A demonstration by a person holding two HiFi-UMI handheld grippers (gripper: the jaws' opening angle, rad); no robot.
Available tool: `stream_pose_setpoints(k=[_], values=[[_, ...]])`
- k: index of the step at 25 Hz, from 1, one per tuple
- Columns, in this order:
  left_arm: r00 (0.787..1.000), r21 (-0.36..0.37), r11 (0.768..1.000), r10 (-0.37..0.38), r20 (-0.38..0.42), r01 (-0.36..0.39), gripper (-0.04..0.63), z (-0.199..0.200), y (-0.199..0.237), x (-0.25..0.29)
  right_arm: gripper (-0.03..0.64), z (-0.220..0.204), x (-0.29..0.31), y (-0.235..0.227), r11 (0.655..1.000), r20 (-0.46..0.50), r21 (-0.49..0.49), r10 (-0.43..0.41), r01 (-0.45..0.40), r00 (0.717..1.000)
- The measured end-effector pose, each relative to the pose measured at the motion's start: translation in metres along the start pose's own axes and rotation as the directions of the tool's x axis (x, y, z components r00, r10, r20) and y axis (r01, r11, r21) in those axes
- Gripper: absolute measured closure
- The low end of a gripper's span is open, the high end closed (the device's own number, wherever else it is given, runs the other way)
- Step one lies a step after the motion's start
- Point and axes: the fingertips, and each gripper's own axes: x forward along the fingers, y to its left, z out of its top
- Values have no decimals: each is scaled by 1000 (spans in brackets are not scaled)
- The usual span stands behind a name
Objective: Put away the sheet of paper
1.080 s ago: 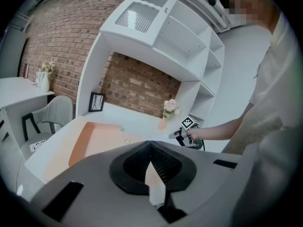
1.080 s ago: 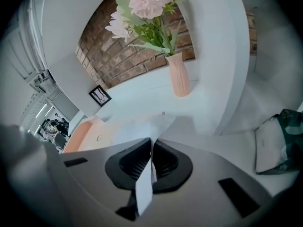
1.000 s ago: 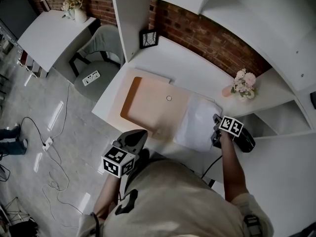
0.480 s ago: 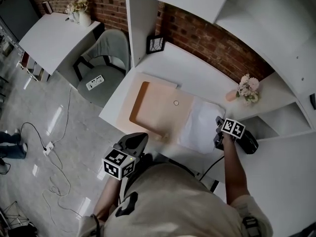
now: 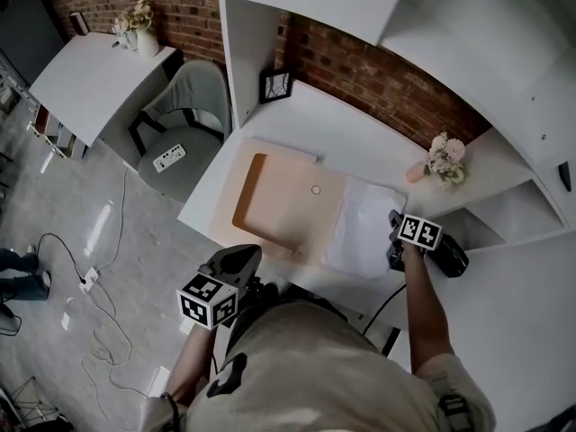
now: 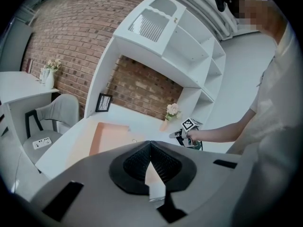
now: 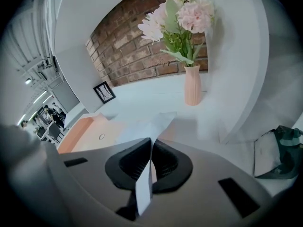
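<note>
Right gripper (image 5: 394,239) clamped on right edge of sheet of paper (image 5: 360,228), flat on desk (image 5: 360,142) beside open folder (image 5: 288,201). Left gripper (image 5: 245,254) closed, empty, off the desk. Best to lift gently and slide leftward, avoiding creases

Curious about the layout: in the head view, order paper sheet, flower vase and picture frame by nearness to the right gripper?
1. Sheet of paper, held in the right gripper.
2. Flower vase, just beyond it.
3. Picture frame, far back-left.
</note>
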Motion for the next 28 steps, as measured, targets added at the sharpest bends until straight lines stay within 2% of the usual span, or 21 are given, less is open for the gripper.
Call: stream_pose_setpoints(k=[9, 21, 28], values=[[1000, 6, 1000, -2, 10, 2, 578, 12, -39, 27, 589, -10, 6, -10, 995, -4, 55, 82, -82, 997], [998, 30, 999, 46, -52, -45, 578, 4, -72, 45, 589, -7, 20, -6, 963, 34, 165, 212, -214, 977], [997, 43, 998, 52, -48, -50, 578, 7, -71, 46, 589, -10, 23, -3, 959, 32, 174, 223, -226, 974]])
